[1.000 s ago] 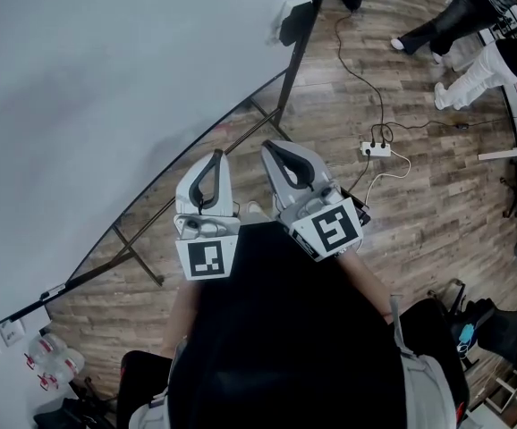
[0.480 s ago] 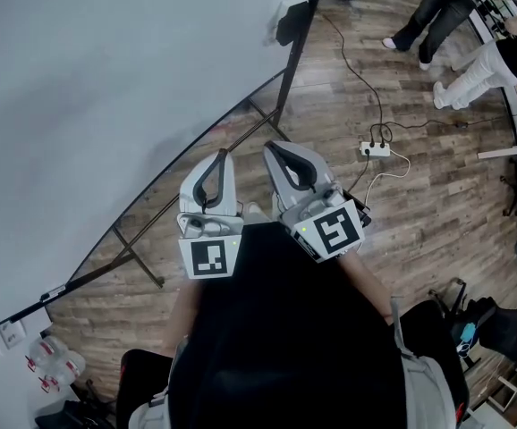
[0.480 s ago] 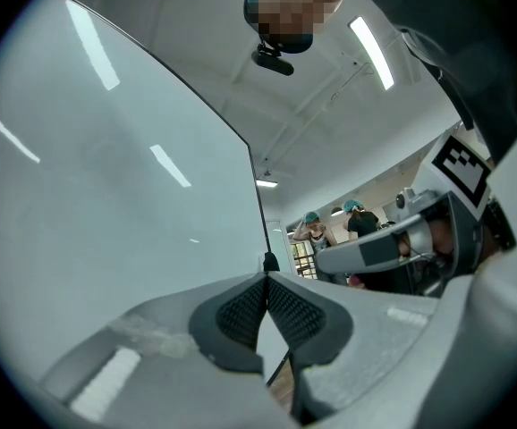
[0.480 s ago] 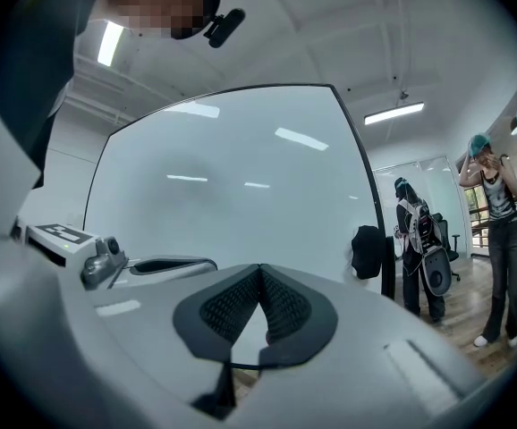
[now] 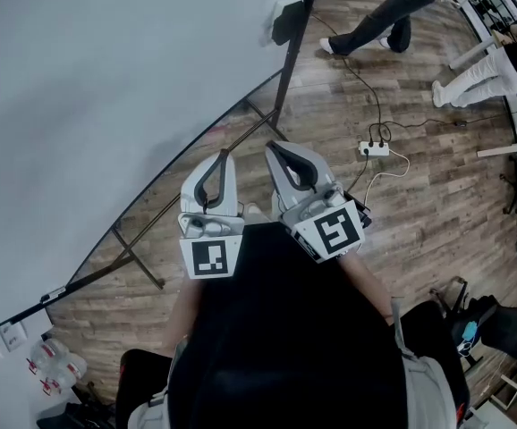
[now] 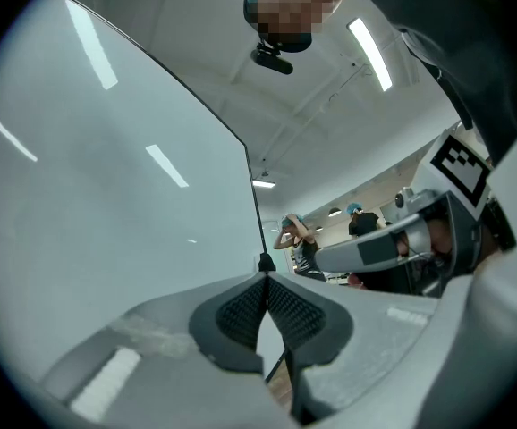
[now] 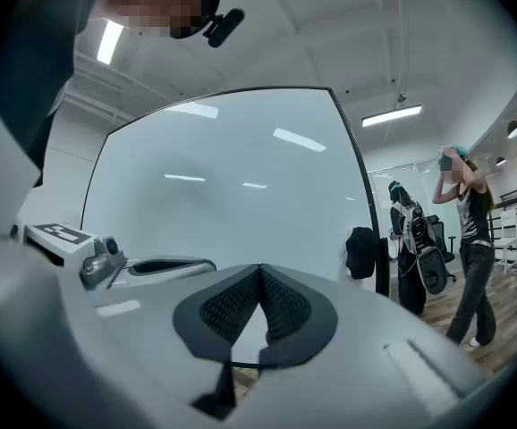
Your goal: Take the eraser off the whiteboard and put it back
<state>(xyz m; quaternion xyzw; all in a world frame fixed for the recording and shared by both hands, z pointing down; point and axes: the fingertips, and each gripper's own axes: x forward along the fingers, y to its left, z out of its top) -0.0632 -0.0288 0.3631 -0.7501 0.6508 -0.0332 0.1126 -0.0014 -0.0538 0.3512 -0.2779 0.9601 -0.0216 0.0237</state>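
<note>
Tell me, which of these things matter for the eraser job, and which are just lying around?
For the job: whiteboard, eraser at its right edge, left gripper and right gripper, both shut and empty.
Just lying about: power strip on the floor, bystanders beyond the board.

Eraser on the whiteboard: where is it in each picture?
Head view: the eraser is the dark block near the top, on the right edge of the whiteboard.
Left gripper view: probably the small dark lump at mid-frame, on that same edge.
Right gripper view: right of centre, at the board's edge.
Shared landmark: the board's dark frame edge.
</note>
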